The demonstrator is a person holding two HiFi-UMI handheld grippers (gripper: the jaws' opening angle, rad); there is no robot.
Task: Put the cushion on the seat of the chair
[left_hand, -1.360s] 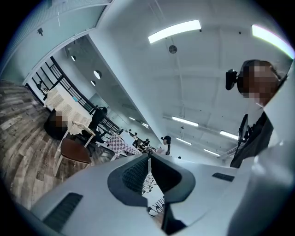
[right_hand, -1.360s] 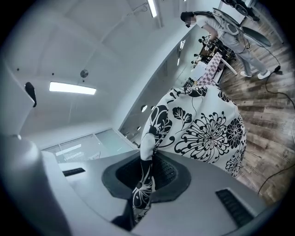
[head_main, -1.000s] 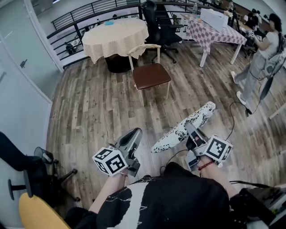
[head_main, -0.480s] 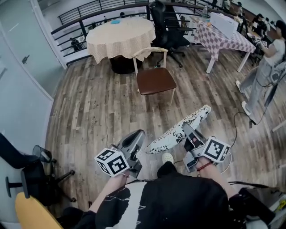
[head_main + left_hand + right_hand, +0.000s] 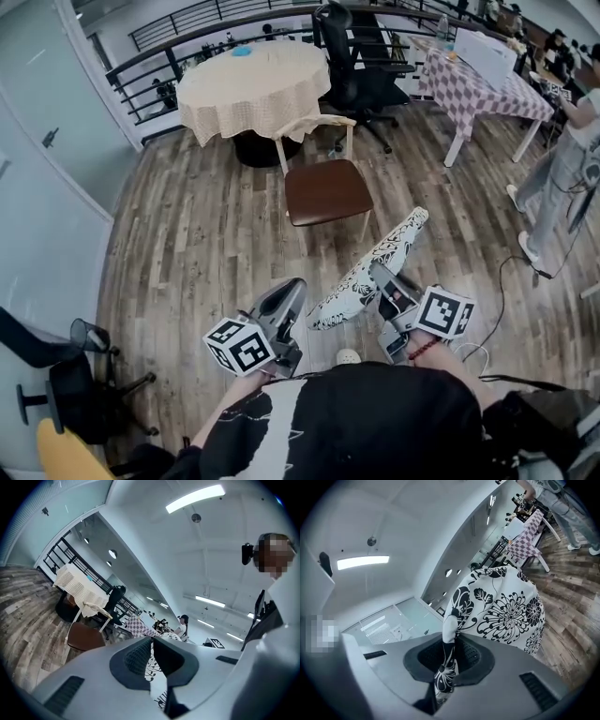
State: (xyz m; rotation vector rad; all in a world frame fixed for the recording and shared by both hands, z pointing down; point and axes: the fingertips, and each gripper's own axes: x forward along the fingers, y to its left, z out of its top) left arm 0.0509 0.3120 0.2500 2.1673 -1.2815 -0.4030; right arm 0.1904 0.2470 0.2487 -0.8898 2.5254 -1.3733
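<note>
A: Where is the cushion (image 5: 361,274) at this moment?

B: Up in the air over the wooden floor (image 5: 187,244), slanting away from us with its far end toward the chair (image 5: 314,124). The chair stands ahead, well apart from us, and its brown seat (image 5: 328,190) is bare.

A: And what do we have hold of it with?

B: Our right claw (image 5: 451,654) alone. Its jaws are nearly together, pinching a fold of the black-and-white flowered cover at the near edge. The cloth bunches into a rope between the pads, and the rest of the cushion fans out beyond them. Our left claw (image 5: 153,644) is closed, tips meeting, with nothing in it. We see flower print through the slit behind its tips, but from the head view the cushion hangs just beside that claw, not in it.

A: How do we reckon it will handle?

B: Light and soft, we'd say, since one pinch of cover carries the lot. It looks thin and keeps roughly flat, yet the cover gives, so we expect it could swing or fold from a single hold. Cloth on ribbed pads shouldn't slip much, and there's nothing to break.

A: Would we take it anywhere else?

B: To lay it flat, we'd want the left claw on the near corner as well, so two holds keep it spread. With one hold, we'd set the far end on the seat first and let the rest follow.
</note>
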